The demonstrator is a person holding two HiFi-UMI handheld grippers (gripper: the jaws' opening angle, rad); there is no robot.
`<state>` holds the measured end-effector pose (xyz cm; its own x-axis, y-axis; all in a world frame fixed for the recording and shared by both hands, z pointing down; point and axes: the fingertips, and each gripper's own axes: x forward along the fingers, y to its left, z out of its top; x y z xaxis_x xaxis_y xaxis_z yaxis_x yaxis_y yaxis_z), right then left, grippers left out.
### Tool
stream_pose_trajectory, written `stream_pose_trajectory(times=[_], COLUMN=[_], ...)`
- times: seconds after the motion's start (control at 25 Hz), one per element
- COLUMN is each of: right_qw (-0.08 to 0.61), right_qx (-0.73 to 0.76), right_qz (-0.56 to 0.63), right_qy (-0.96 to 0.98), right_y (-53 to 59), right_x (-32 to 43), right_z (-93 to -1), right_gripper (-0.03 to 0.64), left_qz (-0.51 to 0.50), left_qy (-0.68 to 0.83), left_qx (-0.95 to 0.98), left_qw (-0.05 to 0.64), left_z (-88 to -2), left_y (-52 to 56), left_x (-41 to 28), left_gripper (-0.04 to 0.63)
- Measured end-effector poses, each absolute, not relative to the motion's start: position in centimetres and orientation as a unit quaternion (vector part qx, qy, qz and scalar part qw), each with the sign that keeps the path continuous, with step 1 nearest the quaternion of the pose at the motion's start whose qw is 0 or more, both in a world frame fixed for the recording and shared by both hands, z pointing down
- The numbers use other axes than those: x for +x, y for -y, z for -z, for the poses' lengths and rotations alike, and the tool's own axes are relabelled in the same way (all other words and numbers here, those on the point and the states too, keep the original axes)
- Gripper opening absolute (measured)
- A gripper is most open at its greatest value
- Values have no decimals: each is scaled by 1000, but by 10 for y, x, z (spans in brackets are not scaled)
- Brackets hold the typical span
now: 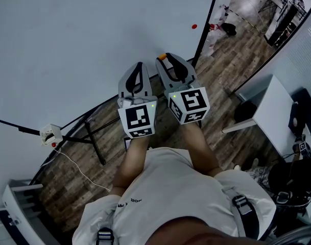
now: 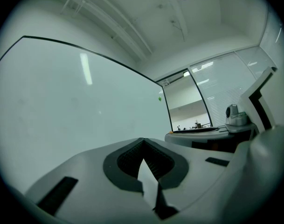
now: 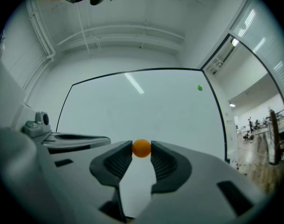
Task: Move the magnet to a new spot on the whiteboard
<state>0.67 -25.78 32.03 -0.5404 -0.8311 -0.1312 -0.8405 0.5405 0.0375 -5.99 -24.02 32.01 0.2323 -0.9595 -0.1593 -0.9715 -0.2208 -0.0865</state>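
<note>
Currently the person stands facing the whiteboard (image 1: 94, 45), holding both grippers side by side at its lower right area; the right gripper (image 1: 164, 58) is clamped on the orange magnet (image 1: 162, 57), which sits at the very tips of its jaws. In the right gripper view the magnet (image 3: 142, 149) is pinched between the two ribbed pads (image 3: 117, 161), with the board's surface (image 3: 142, 106) directly behind it; whether the magnet touches the board cannot be determined. The left gripper (image 1: 140, 65) is pressed together, its tips meeting with nothing between them, as the left gripper view confirms (image 2: 142, 142); it sits just beside the right gripper, apart from the magnet. A small round dot (image 1: 194, 26) sits on the board near its right frame, well above the held magnet; a white table (image 1: 272, 111) stands on the wooden floor (image 1: 84, 162) at right.
</note>
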Motion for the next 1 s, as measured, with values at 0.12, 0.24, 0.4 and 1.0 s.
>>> stream_pose_trajectory(times=[0.12, 0.24, 0.4, 1.0], right_qw=[48, 47, 45, 42], right_qx=[-477, -477, -476, -477], right_qz=[-48, -49, -50, -45], right_qy=[-876, -876, -877, -877], right_y=[256, 256, 255, 262], right_x=[7, 3, -2, -7], right_z=[-321, -321, -322, -321], right_gripper=[132, 132, 132, 132], left_qz=[-37, -40, -38, -41], left_qy=[-621, -622, -622, -623], left_qx=[-779, -777, -777, -776], left_qw=[84, 83, 83, 83], left_z=[-321, -320, -322, -319], left_y=[238, 238, 238, 232], left_x=[-60, -65, -69, -73], left_gripper=[1, 1, 1, 2])
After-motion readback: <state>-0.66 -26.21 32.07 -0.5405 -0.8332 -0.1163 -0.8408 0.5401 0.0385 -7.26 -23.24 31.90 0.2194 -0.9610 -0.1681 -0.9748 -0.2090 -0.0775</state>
